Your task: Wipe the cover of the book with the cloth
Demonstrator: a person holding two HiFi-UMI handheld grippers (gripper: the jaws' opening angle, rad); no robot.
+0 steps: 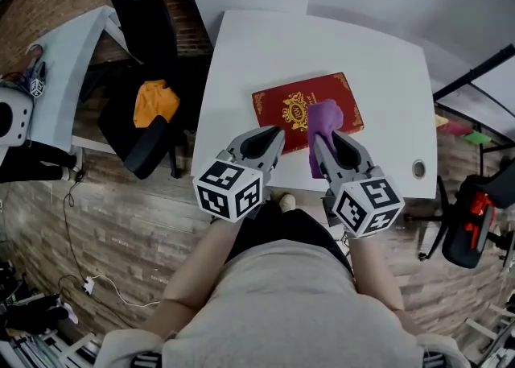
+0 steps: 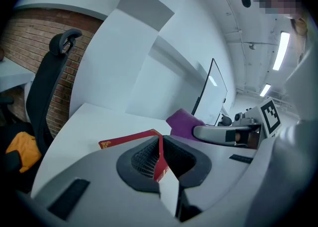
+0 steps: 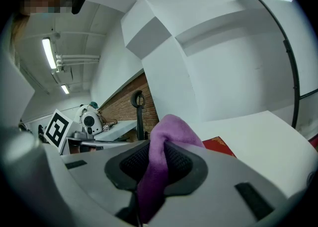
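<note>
A: When the scene is taken from above, what surface and room are seen?

B: A white table (image 1: 241, 44) with rounded corners is seen, smooth and matte, with a round grommet (image 1: 418, 168) set near its right front edge. Brown plank flooring (image 1: 121, 221) is laid beneath it, and a brick wall (image 2: 35, 32) is shown in the left gripper view. A black office chair (image 1: 141, 20) is placed to the left of the table, with an orange rag (image 1: 154, 102) draped on it.

A: And where is the book placed?

B: The book (image 1: 282, 105) is laid flat near the table's front edge. It is a thin red rectangle decorated with gold ornament. Its long axis is run left to right, with the right end angled slightly away from the person.

A: How are the grippers set?

B: The left gripper (image 1: 272, 137) is clamped on the book's near edge, and red cover is seen between its jaws. The right gripper (image 1: 326, 142) is closed on a soft purple cloth (image 1: 324, 115), which is rested on the book's right half.
</note>
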